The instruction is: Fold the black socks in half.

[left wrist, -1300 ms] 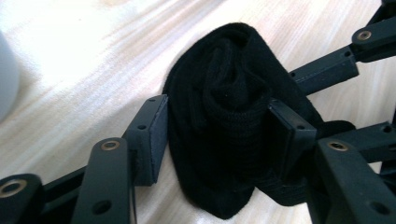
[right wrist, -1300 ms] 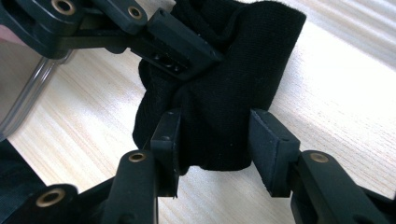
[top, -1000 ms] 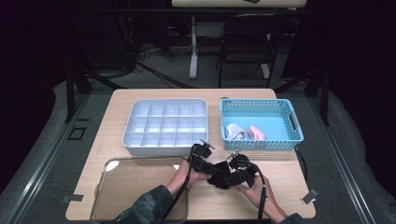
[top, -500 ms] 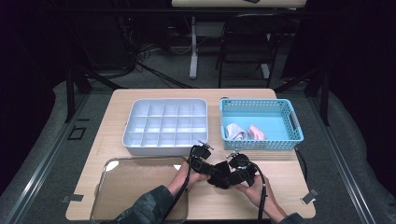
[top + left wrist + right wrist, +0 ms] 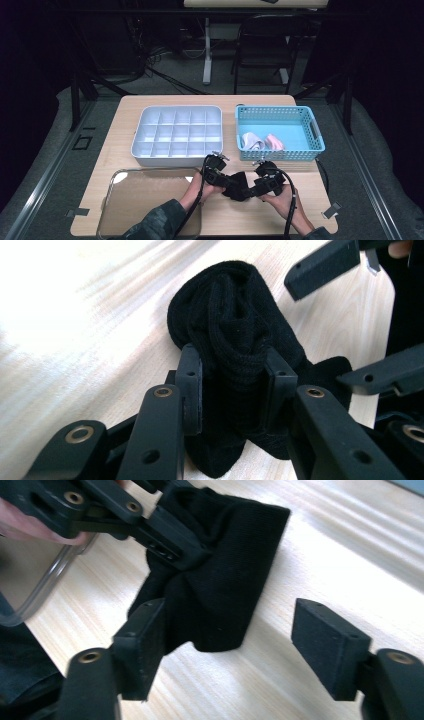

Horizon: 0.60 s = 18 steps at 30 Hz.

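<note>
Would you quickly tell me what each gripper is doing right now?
Left gripper: shut on the black sock.
Right gripper: open, jaws have just been opening; the sock lies between them, not pressed.

Setting: a dim lab or studio recording bay. Landmark: light wooden table [image 5: 150, 107] on grey carpet, with tape marks beside its near corners. Beyond the table: a dark folding chair [image 5: 265, 47], a white desk leg [image 5: 206, 55], loose cables [image 5: 150, 70], black surroundings.
</note>
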Tool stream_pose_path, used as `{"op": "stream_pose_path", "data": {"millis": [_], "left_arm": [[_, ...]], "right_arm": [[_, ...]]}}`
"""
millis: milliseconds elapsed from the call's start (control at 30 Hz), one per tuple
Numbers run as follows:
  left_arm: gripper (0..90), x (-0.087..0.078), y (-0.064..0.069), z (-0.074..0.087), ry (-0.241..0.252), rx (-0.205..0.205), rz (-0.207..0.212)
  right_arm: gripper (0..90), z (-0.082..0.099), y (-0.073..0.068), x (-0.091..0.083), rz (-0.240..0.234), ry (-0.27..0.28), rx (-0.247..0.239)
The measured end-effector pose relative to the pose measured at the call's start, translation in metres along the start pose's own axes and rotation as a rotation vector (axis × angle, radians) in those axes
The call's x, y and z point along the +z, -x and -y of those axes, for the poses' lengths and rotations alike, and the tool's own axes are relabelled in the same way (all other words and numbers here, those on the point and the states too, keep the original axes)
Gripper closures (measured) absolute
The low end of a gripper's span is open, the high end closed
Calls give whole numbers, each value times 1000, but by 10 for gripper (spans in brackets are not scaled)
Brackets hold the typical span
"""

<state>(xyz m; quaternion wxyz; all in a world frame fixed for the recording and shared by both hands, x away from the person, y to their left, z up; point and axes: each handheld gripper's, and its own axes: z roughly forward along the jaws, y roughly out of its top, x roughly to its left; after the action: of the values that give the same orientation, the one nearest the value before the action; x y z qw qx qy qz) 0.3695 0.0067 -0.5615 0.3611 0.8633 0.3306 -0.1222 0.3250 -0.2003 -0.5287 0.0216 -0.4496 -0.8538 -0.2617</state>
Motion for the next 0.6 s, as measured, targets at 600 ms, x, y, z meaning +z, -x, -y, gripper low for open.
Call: {"op": "stream_pose_path", "data": {"millis": [600], "left_arm": [[683, -20, 6, 1, 43, 61, -76]], "right_arm": [[154, 2, 12, -8, 33, 28, 10]]}}
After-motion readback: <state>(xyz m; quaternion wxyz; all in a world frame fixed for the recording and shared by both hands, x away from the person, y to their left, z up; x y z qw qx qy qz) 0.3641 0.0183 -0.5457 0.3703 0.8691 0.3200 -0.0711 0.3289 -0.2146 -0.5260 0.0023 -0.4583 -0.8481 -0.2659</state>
